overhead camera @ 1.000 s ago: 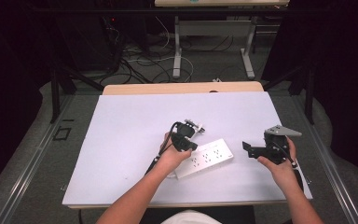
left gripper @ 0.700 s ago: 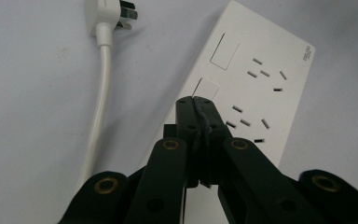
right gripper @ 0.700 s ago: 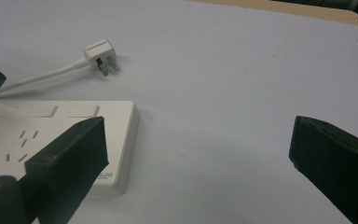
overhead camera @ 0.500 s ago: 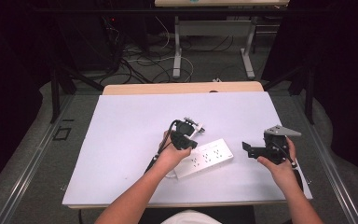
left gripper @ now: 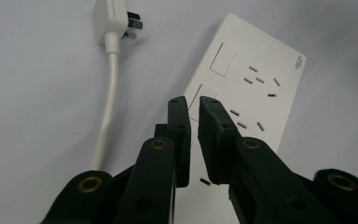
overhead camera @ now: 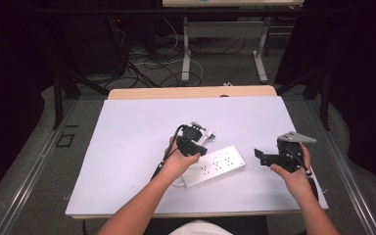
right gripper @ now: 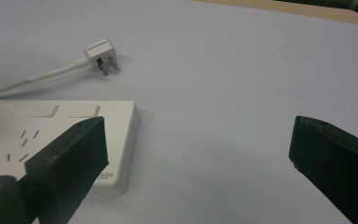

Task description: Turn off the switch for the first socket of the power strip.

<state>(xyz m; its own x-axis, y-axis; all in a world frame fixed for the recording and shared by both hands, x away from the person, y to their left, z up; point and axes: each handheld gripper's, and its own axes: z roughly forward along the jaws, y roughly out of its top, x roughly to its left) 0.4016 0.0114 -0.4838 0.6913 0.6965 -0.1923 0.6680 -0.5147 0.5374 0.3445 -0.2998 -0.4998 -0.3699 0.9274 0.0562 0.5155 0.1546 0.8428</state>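
The strip (overhead camera: 214, 166) lies near the middle of the counter (overhead camera: 127, 127), a little toward the near edge, its long side slanting toward the right edge; the plug (left gripper: 112, 21) lies just off its far-left end, prongs bare, its cord (left gripper: 105, 116) trailing back toward the near edge.

The left tool (left gripper: 193, 105) hangs over the strip's switch row with its jaws nearly together, a thin gap between the tips and nothing in it; they have just been parting a little. The right tool (right gripper: 196, 149) waits near the right edge, jaws wide and empty, the strip's end just beside one of them.

The step in hand looks like working a rocker switch (left gripper: 203, 95) on the strip; to do it well, keep the left jaws close so they act as one blunt tip, come straight down on the raised half of the rocker, and press briefly; a slanted push would likely skid the light strip across the smooth counter; bringing the right tool against the strip's end to brace it should prevent that; keep clear of the cord.
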